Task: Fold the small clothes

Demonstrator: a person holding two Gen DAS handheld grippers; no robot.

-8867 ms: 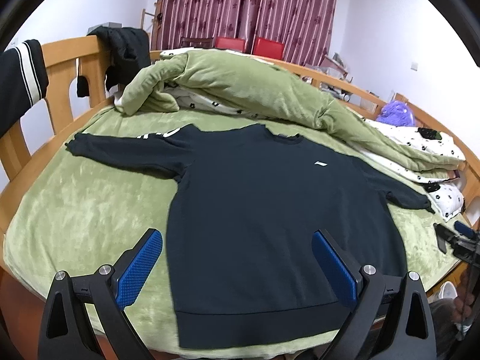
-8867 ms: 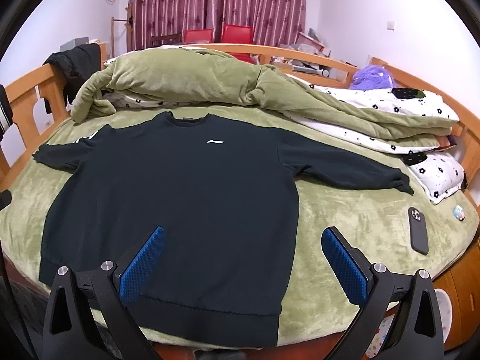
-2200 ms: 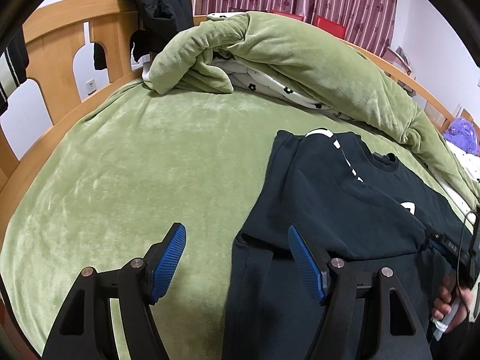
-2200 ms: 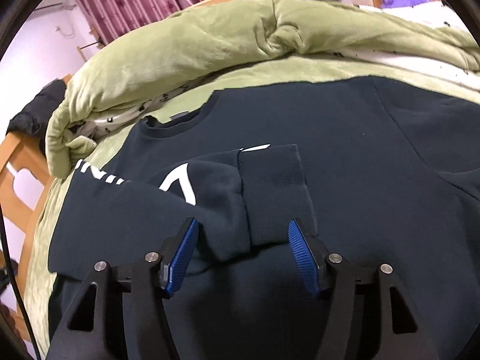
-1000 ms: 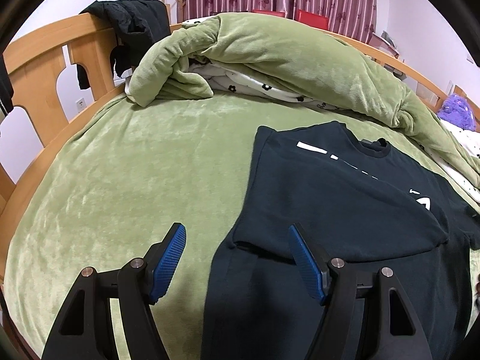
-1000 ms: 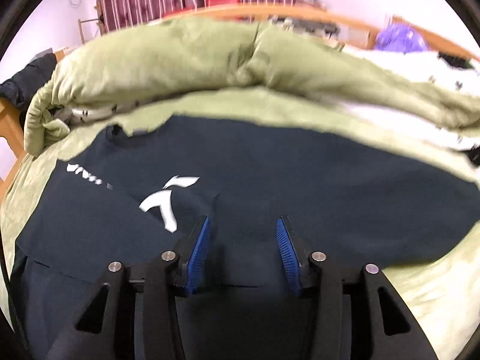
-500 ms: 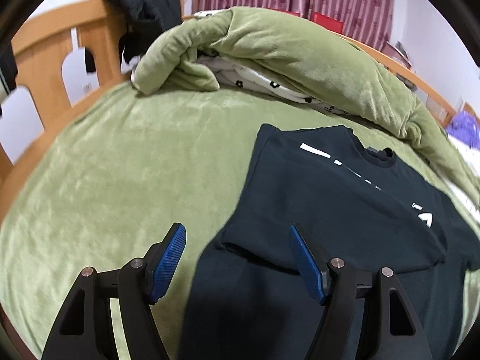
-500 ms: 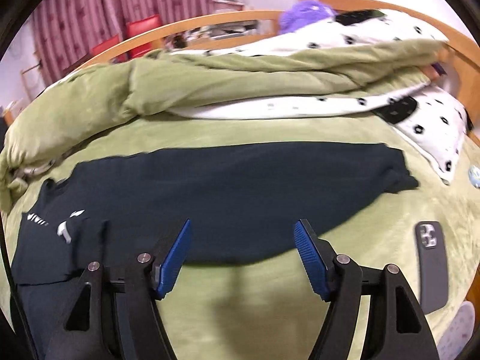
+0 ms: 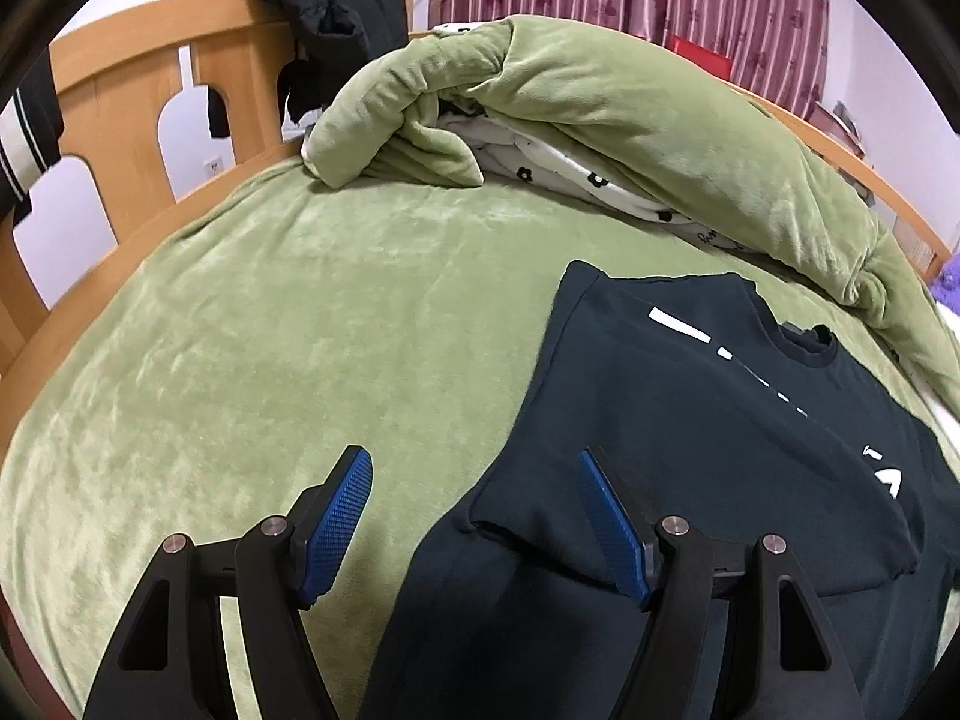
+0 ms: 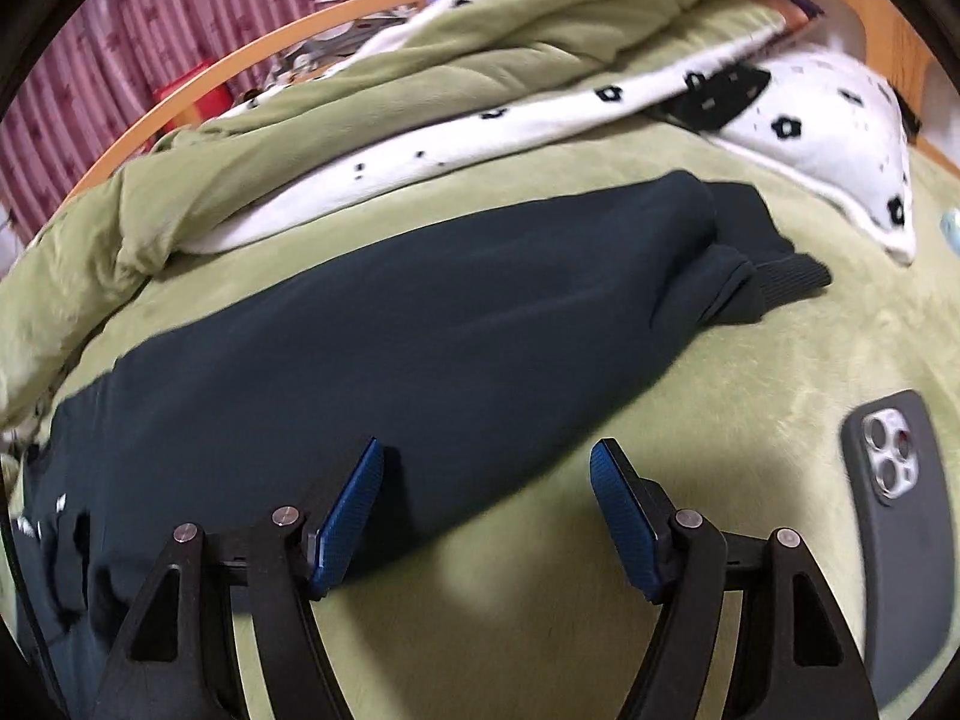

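A dark navy sweatshirt lies flat on the green bed cover. Its left sleeve is folded across the chest, showing white lettering. My left gripper is open and empty above the sweatshirt's left folded edge. In the right wrist view the right sleeve lies stretched out to the right, with its cuff bunched at the end. My right gripper is open and empty, low over the sleeve's near edge.
A rolled green quilt and white flowered bedding lie along the far side. A phone in a dark case lies on the cover at the right. A wooden bed rail with a black jacket stands at the left.
My right gripper has swung right from the folded left sleeve to the outstretched right sleeve and moved closer to it. My left gripper has stayed open near the left fold.
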